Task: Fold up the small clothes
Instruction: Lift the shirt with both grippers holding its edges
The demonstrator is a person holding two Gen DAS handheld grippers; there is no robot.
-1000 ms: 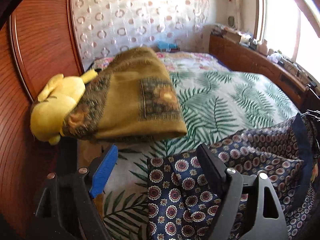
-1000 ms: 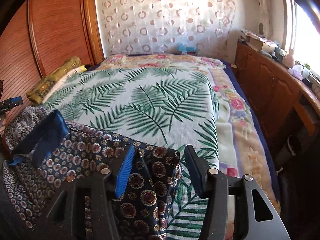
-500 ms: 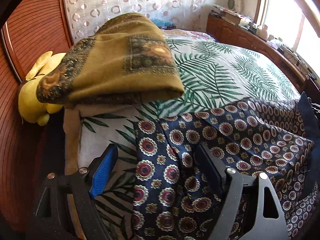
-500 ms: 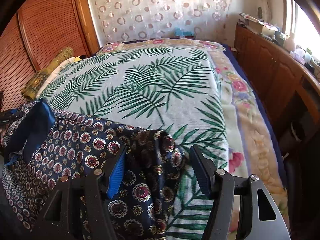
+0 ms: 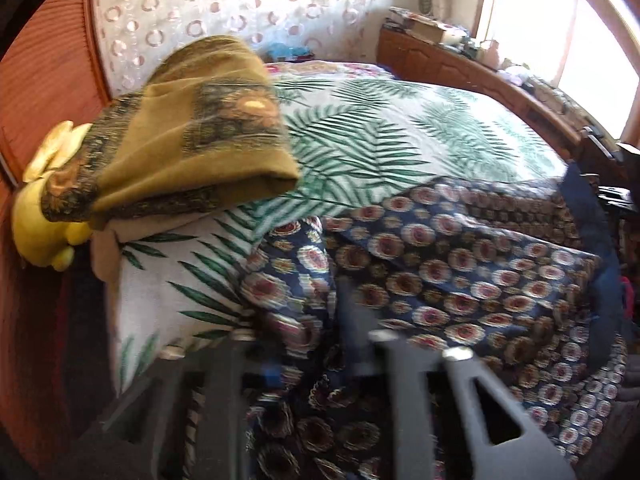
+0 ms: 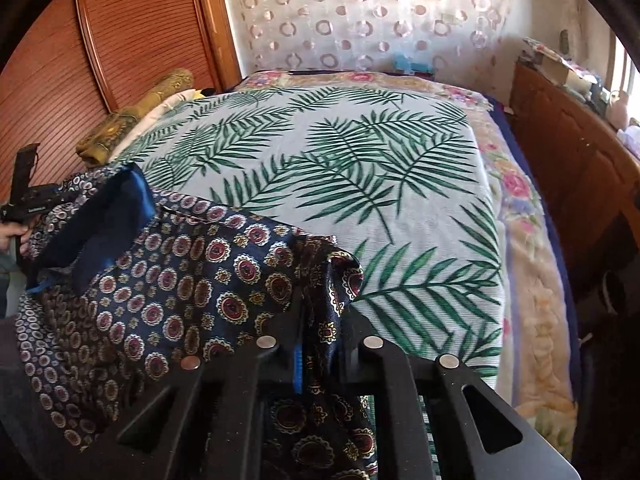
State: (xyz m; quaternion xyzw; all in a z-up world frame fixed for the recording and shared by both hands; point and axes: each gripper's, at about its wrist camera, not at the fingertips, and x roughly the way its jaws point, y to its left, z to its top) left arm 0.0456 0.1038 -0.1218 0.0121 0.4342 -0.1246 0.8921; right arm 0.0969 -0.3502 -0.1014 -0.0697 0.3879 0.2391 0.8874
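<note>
A navy garment with red and cream medallions (image 5: 460, 276) lies on the near end of a palm-leaf bedspread (image 5: 400, 140). It has a plain blue collar (image 6: 100, 216). My left gripper (image 5: 316, 344) is shut on the garment's left corner; the view is blurred. My right gripper (image 6: 316, 320) is shut on the garment's (image 6: 192, 280) right corner, with cloth bunched between the jaws. The left gripper (image 6: 24, 204) also shows at the left edge of the right wrist view.
A folded olive blanket (image 5: 192, 136) lies on a yellow plush toy (image 5: 44, 216) at the bed's left edge, against a wooden wardrobe (image 5: 44, 92). A wooden cabinet (image 6: 572, 152) runs along the bed's right side. A curtain (image 6: 360, 12) hangs behind.
Both grippers were open around the garment's corners and have now shut on the cloth. The left gripper moved forward and is in motion.
</note>
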